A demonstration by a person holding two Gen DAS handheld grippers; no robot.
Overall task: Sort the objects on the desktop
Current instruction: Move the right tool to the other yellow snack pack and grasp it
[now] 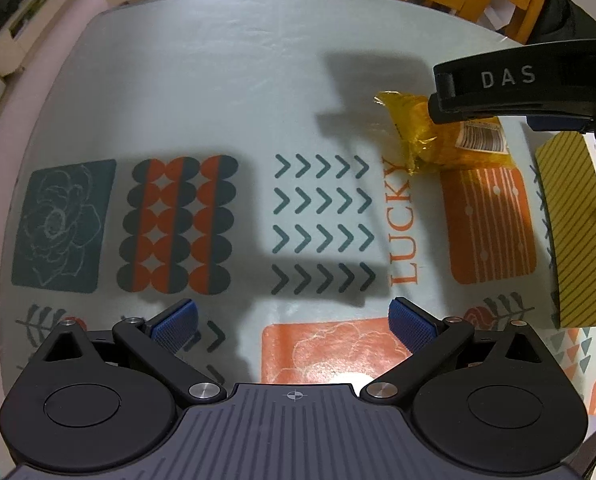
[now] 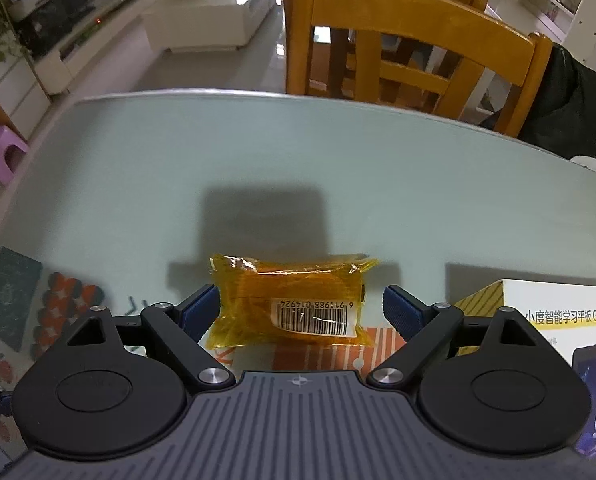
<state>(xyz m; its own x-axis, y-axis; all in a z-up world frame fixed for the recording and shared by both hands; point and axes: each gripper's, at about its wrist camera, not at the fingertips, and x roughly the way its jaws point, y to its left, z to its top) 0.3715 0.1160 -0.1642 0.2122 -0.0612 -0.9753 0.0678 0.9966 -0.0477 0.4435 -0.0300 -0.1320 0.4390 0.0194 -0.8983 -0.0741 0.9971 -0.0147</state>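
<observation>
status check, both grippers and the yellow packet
Left gripper open, empty, hovering. Right gripper open, fingers straddling yellow packet on table. Tablet box close on right.

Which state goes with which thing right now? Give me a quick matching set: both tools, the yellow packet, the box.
Things:
1. left tool
2. right tool
3. yellow packet
4. white and yellow box

States:
A. lying flat, barcode up, not yet gripped
B. open over bare patterned tablecloth, nothing between its fingers
C. standing to the right of the packet
D. open, with the packet between its blue pads

Pairs: 1-B, 2-D, 3-A, 4-C
</observation>
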